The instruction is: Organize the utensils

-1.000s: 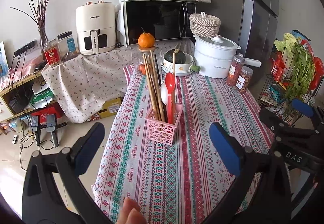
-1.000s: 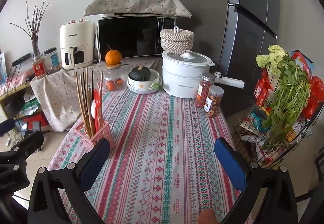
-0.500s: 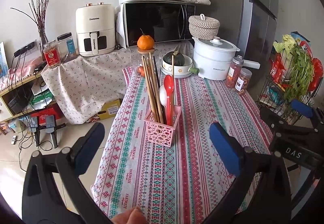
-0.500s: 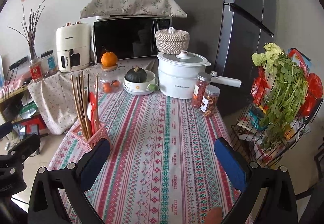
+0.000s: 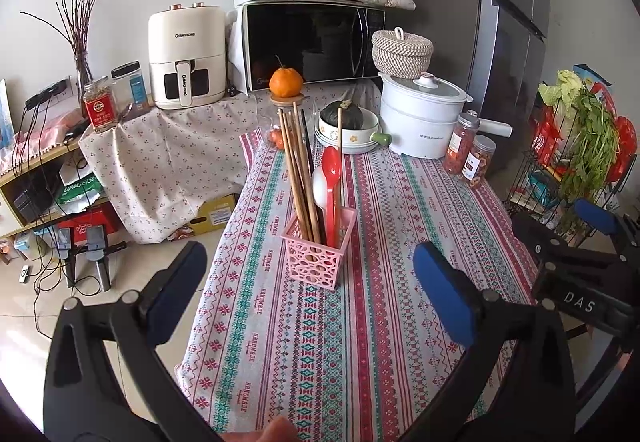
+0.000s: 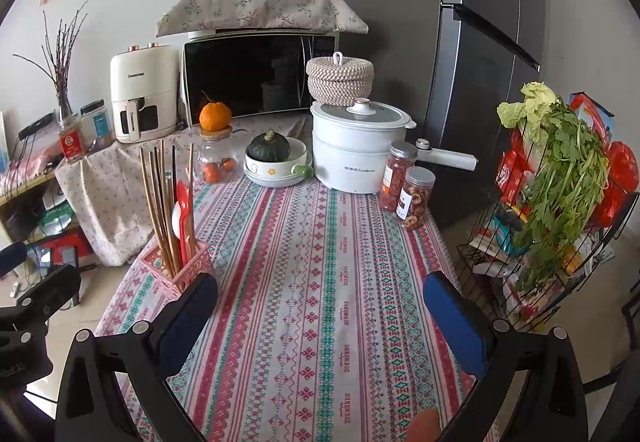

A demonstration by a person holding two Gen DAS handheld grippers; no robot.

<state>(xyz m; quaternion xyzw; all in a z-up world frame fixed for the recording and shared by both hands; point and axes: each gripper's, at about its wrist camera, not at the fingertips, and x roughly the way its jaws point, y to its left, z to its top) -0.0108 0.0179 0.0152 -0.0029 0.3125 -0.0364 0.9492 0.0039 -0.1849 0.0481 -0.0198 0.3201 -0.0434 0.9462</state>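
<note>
A: Both grippers back off from the pink holder (image 5: 318, 247); it sits smaller, mid-tabletop (image 5: 372, 326).
B: Fingers? 
A: Left gripper (image 5: 308, 292) and right gripper (image 6: 320, 318) spread wide, empty. Chopsticks (image 5: 299, 170) and red spoon (image 5: 331, 182) stand in the holder. Looks done.

The air fryer (image 5: 186, 56) is showing "CHANGHONG"; the tablecloth (image 5: 304, 342) is repeating "HANDMADE"; the right claw (image 5: 592, 242) is bearing "DAS".
</note>
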